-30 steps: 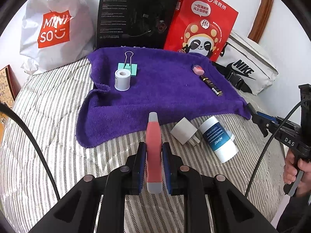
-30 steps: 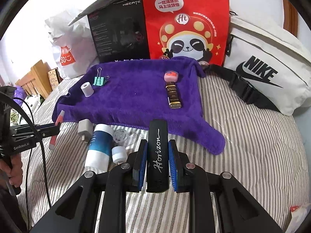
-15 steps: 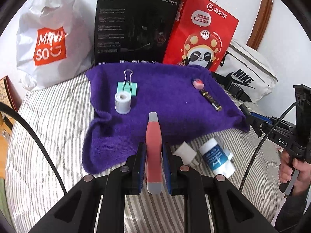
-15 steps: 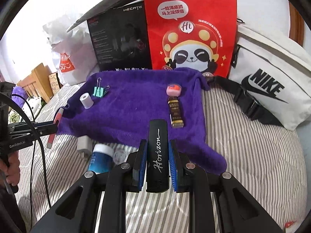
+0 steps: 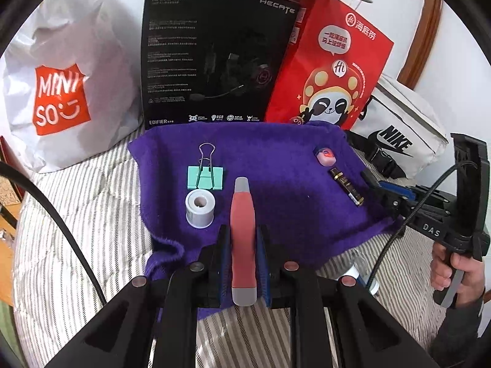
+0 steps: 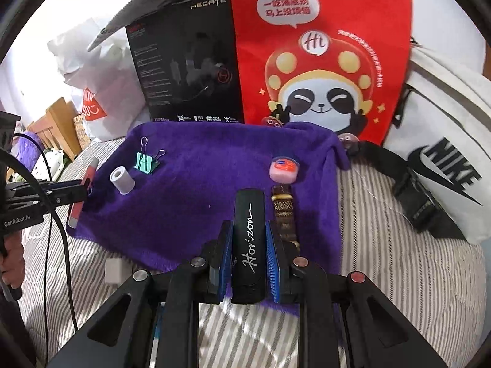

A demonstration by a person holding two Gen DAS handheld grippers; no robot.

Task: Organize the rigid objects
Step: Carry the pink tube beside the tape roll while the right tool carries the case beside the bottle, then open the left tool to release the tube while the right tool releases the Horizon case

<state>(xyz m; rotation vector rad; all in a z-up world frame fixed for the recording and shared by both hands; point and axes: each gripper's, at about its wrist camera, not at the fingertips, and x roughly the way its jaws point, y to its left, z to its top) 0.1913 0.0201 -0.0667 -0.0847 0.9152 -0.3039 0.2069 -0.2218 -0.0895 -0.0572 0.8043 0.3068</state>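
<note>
My left gripper (image 5: 243, 239) is shut on a red and grey pen-shaped tool (image 5: 243, 230) and holds it over the near edge of the purple towel (image 5: 276, 159). My right gripper (image 6: 248, 245) is shut on a black "Horizon" case (image 6: 249, 245) above the towel's (image 6: 199, 184) near edge, next to a dark brown bar (image 6: 284, 214). On the towel lie a green binder clip (image 5: 205, 175), a white tape roll (image 5: 199, 208), a pink tin (image 5: 326, 156) and the brown bar (image 5: 346, 186).
A Miniso bag (image 5: 61, 92), a black Hecate box (image 5: 211, 58), a red panda bag (image 5: 331, 70) and a white Nike bag (image 5: 399, 128) stand behind the towel. A white charger (image 6: 113, 271) lies on the striped bedding (image 6: 399, 260).
Both grippers have moved forward over the towel with their objects. The charger and the white-blue bottle have slid out of the left view's centre toward the bottom right.
</note>
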